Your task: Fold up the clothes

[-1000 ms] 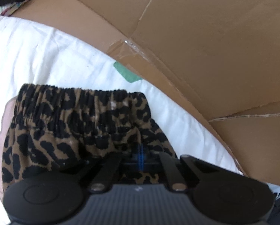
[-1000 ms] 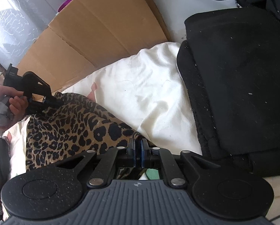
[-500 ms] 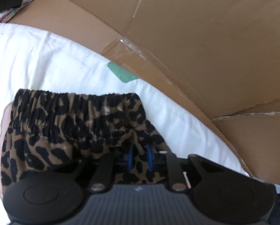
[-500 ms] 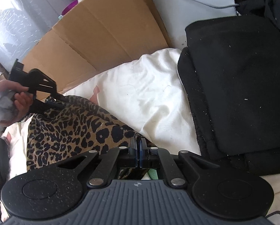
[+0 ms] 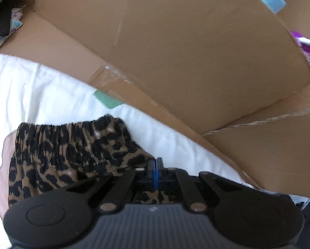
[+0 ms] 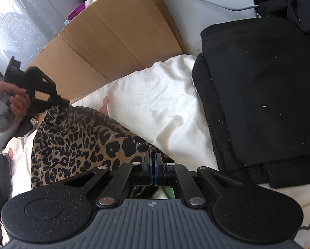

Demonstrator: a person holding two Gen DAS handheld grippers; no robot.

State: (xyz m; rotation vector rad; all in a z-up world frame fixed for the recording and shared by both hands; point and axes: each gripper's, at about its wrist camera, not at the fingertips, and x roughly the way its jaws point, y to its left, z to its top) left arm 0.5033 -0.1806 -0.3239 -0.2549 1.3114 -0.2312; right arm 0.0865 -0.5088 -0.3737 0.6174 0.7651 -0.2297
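The leopard-print garment [image 6: 76,143] lies on the white bedding [image 6: 155,108], its gathered elastic waistband [image 5: 67,132] running across the left wrist view. One corner of it is pinched in the left gripper [image 5: 155,164], whose fingers are pressed together on the cloth; in the right wrist view that corner is drawn up off the bedding at the far left, under the person's hand [image 6: 16,101]. The near right corner is clamped in the right gripper [image 6: 152,159], its fingers likewise closed tight on the fabric. Between the two grips the cloth sags in loose folds, and its lower left part rests on the bedding.

Just beyond the garment a flattened brown cardboard box [image 5: 186,47] leans along the far edge of the bedding, its taped seam close to the waistband, and fills most of the left wrist view. A small green patch [image 5: 107,99] shows on the bedding where the cardboard meets it. A pale pink patch [image 5: 3,166] lies beside the garment's left edge. To the right, a folded black garment [image 6: 262,95] sits on the bedding, well apart from the leopard cloth, with more dark clothing [image 6: 296,6] heaped behind it. Purple and light blue items peek over the top of the cardboard; what they are cannot be told.
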